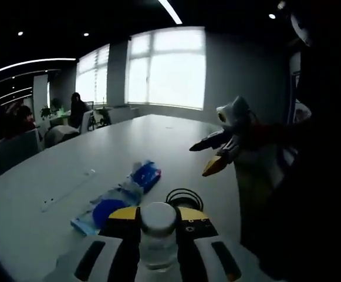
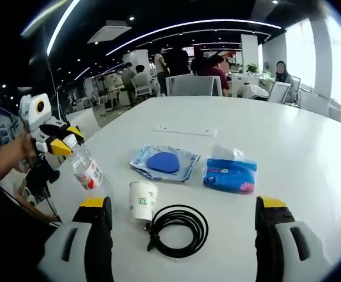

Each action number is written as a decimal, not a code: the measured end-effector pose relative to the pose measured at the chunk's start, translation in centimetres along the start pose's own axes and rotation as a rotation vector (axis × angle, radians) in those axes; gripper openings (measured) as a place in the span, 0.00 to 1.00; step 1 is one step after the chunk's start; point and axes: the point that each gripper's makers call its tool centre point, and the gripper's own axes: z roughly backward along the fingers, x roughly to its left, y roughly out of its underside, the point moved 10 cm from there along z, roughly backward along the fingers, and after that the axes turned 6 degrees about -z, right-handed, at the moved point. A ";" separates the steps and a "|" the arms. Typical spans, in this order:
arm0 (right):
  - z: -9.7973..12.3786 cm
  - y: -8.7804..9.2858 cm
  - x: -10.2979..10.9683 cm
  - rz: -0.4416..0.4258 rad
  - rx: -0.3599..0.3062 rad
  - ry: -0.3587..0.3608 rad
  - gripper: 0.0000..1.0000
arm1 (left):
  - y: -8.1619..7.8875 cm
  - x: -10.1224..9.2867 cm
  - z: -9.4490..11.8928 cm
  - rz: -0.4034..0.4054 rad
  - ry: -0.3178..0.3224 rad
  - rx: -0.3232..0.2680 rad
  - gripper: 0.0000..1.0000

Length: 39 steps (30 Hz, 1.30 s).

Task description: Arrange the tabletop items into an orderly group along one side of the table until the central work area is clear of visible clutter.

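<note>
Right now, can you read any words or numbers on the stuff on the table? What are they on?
Nothing can be read.
Paper cup: a small green mark, too blurred to read.
Bottle, held in the left gripper: a red and white label, too small to read.
Blue tissue pack: white print and a pink flower picture, unreadable.
Clear packet with the blue thing inside: no text visible.

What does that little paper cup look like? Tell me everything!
The paper cup is small and white with a green mark on its side. It looks like paper. It stands upright, open end up, on the white table, right beside the coiled black cable, with the blue packet lying behind it.
</note>
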 end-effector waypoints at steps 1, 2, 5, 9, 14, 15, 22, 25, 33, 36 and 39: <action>0.0 0.0 0.0 -0.002 0.000 0.000 0.98 | 0.0 0.4 0.2 -0.001 -0.001 -0.002 0.19; 0.0 0.0 0.0 -0.003 0.002 0.001 0.98 | -0.1 0.7 0.4 0.004 -0.003 -0.006 0.19; 0.0 0.1 0.1 -0.007 0.001 0.003 0.98 | -0.3 2.2 1.3 0.014 -0.004 -0.019 0.19; 0.1 0.1 0.3 -0.006 0.001 0.003 0.98 | -0.6 3.9 1.9 0.006 -0.003 -0.016 0.19; 0.1 0.0 0.5 -0.015 -0.009 0.005 0.98 | -0.5 5.8 2.3 -0.017 -0.001 -0.006 0.19; 0.1 0.0 0.6 -0.015 -0.011 0.005 0.98 | -0.5 6.0 2.3 -0.015 0.000 -0.005 0.19; 0.2 -0.1 0.7 -0.015 -0.012 0.011 0.98 | 0.0 8.8 2.3 -0.023 0.002 0.002 0.19; 0.2 -0.1 0.8 -0.019 -0.008 0.015 0.98 | 0.3 9.8 2.1 -0.017 0.007 0.005 0.19; -0.1 -0.2 0.6 -0.031 -0.011 0.031 0.98 | 1.4 12.2 1.1 -0.046 0.039 0.019 0.19; -0.4 -0.2 0.4 -0.030 -0.004 0.035 0.98 | 1.6 13.1 0.8 -0.058 0.049 0.019 0.19; -0.8 -0.2 0.1 -0.032 0.004 0.041 0.97 | 1.8 13.9 0.5 -0.071 0.065 0.030 0.19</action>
